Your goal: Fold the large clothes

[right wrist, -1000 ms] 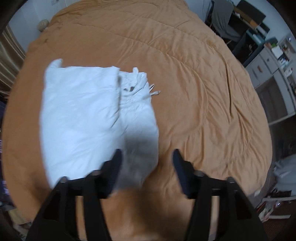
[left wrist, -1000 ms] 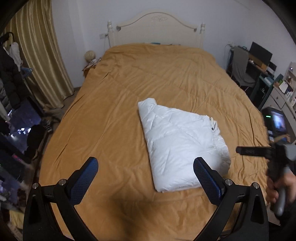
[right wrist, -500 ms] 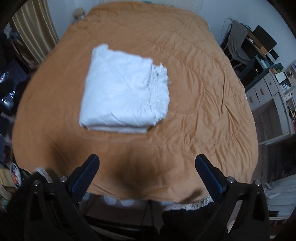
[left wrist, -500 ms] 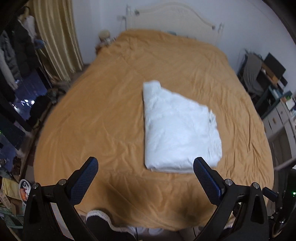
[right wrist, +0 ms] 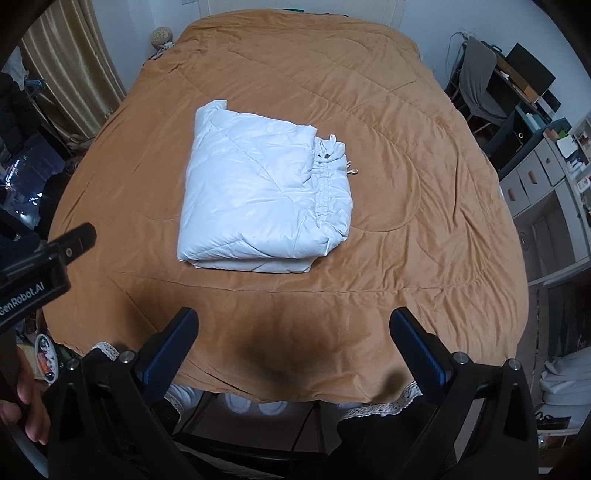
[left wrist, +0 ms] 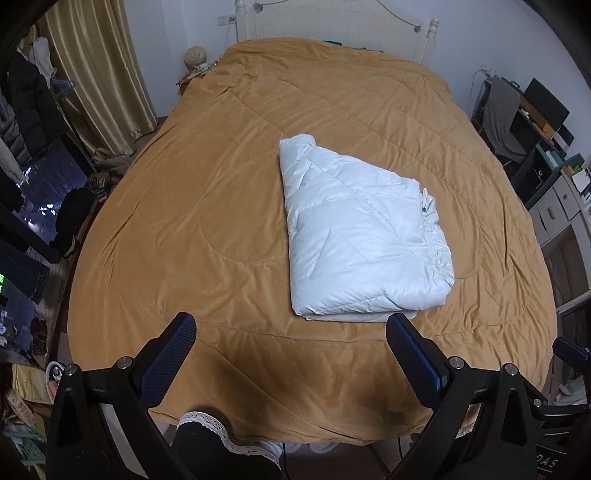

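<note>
A white quilted puffer garment [left wrist: 358, 236] lies folded into a thick rectangle on the orange bedspread [left wrist: 207, 206]; it also shows in the right wrist view [right wrist: 258, 206], with its drawstring edge on the right side. My left gripper [left wrist: 291, 350] is open and empty, held high above the bed's foot end, short of the garment. My right gripper [right wrist: 293, 343] is open and empty too, above the foot edge of the bed. The left gripper's body [right wrist: 40, 273] shows at the left edge of the right wrist view.
A white headboard [left wrist: 332, 22] stands at the far end. Gold curtains [left wrist: 99, 74] and hanging clothes are on the left. A desk with chair [left wrist: 502, 114] and drawers [right wrist: 535, 184] are on the right. Floor clutter lies at the lower left.
Both grippers have pulled back and up from the folded garment toward the foot of the bed. The right gripper has opened wide and the garment stays put.
</note>
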### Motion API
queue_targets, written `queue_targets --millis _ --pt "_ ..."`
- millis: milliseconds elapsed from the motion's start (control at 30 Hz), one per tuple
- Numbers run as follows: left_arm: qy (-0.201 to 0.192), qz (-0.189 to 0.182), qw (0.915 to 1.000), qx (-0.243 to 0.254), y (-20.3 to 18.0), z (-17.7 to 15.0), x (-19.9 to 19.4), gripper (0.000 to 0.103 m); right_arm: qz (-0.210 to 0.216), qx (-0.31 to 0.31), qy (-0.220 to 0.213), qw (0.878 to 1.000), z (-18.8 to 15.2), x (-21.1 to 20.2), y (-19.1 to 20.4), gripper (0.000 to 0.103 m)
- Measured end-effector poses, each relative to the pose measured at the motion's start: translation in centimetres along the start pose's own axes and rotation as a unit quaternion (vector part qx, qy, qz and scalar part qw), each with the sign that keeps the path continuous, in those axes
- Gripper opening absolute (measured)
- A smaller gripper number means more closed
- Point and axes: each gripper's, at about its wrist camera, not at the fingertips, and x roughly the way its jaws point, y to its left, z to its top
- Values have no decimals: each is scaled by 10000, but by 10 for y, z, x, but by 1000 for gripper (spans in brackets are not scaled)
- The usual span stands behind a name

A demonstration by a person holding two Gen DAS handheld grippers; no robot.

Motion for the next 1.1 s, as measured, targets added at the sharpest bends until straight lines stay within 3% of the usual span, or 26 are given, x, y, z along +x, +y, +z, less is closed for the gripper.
queue_targets --millis 167,367,1100 --pt "195 166 9996 -126 1 -5 12 103 94 -120 -73 9999 -2 1 4 103" --pt "150 268 9995 -67 -5 -10 11 103 40 -74 55 9999 -2 9 2 103" --pt "96 -91 9999 4 -17 -12 1 103 -26 2 282 9996 -11 16 2 103"
